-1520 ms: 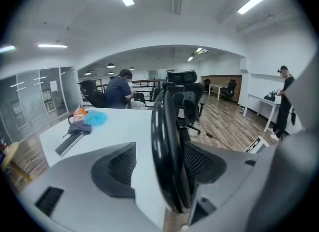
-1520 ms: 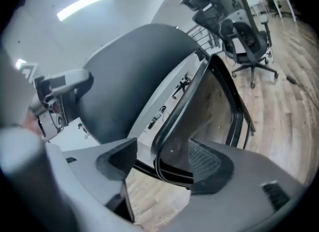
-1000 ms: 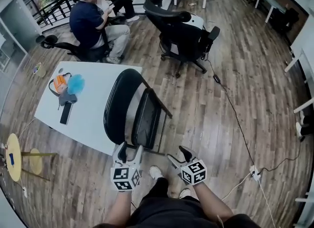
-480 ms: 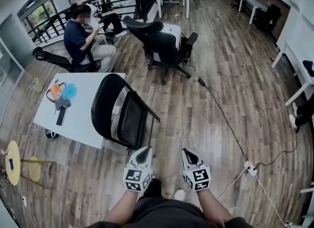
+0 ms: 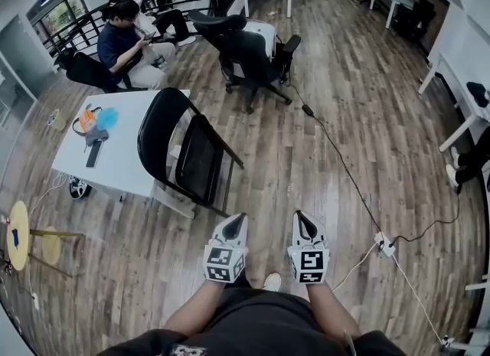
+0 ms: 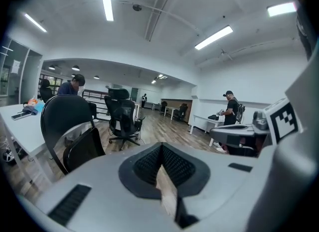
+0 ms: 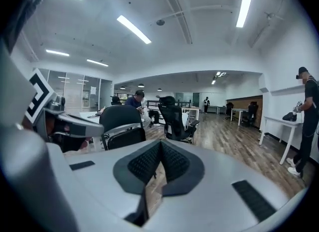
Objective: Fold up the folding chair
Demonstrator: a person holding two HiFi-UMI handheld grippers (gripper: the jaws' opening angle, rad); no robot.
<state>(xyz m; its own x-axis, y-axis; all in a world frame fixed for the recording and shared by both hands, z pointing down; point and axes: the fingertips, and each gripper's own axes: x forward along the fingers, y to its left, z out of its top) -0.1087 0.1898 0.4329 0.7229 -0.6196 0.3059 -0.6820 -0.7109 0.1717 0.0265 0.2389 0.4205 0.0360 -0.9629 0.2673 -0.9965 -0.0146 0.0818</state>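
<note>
Above the plank floor, just before our knees, we hold both grippers closed and empty.
Our left gripper (image 5: 235, 222) and right gripper (image 5: 304, 220) hover side by side, each pair of ribbed black pads pressed together with nothing between them. Below them runs a wooden floor (image 5: 321, 186) of long brown boards, crossed by a thin dark cable (image 5: 344, 171). Ahead and to our left, well apart from both grippers, stands the folding chair (image 5: 184, 155): a black rounded backrest on a thin metal frame, its flat seat swung up close to the back. It stands at the near edge of a smooth white table (image 5: 126, 148). Beyond are a black office chair (image 5: 249, 52), a seated person (image 5: 122, 40) and a railing.
</note>
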